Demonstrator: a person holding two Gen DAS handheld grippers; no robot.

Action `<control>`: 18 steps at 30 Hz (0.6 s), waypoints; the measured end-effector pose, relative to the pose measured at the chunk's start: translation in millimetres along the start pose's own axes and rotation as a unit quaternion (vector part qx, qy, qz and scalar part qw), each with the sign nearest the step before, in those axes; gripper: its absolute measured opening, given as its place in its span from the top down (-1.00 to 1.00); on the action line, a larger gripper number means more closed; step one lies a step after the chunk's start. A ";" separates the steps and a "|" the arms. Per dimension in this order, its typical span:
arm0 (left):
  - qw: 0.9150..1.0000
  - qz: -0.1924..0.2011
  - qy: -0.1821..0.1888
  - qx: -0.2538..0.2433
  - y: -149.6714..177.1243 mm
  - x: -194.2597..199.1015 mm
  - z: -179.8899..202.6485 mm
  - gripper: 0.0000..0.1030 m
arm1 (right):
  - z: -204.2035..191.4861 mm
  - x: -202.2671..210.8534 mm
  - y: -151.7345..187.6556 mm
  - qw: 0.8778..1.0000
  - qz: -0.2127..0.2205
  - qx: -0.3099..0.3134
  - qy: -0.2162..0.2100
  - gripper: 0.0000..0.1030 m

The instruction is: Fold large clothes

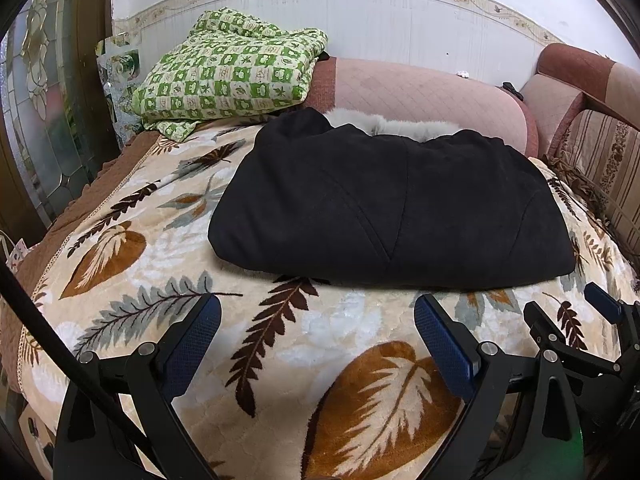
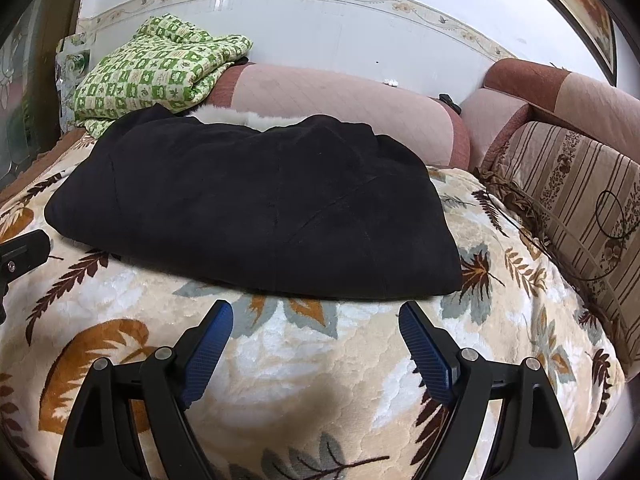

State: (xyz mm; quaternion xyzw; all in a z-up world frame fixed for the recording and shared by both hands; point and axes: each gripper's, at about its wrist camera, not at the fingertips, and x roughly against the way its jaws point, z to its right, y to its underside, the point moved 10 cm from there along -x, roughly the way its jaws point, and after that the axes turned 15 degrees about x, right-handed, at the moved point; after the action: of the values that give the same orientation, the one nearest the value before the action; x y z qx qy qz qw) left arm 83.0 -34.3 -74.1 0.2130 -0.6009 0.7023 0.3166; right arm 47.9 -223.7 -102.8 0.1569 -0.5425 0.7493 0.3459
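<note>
Both grippers are hanging spread wide and gripping nothing: the left gripper (image 1: 318, 320) is sitting at the bottom of its own view, and the right gripper (image 2: 316, 326) is doing the same in its view, each hovering over the leaf-patterned blanket (image 1: 280, 344) just short of the black coat (image 1: 392, 208). That coat is lying folded into a thick bundle in the middle of each frame, its near edge just above the blue pads, apart from them. A grey fur trim (image 1: 396, 124) is peeking out along its far side. In the left wrist view the right gripper is showing at the lower right edge, beside the coat's near right corner. Behind the coat a pink sofa back (image 1: 420, 88) is running across, and a green checked quilt (image 1: 228, 72) is resting folded at the upper left. A striped cushion (image 2: 568, 188) is leaning at the right.
</note>
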 end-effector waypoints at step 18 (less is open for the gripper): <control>1.000 -0.011 0.006 0.003 3.9 -3.8 -1.3 -0.88 | -2.0 1.6 -0.4 1.000 0.001 -0.005 -0.001 -0.72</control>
State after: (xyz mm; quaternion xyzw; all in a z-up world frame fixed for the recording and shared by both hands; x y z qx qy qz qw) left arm 83.0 -34.1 -79.7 0.2162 -0.5947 0.7020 0.3268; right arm 47.4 -221.2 -102.3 0.1554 -0.5465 0.7471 0.3450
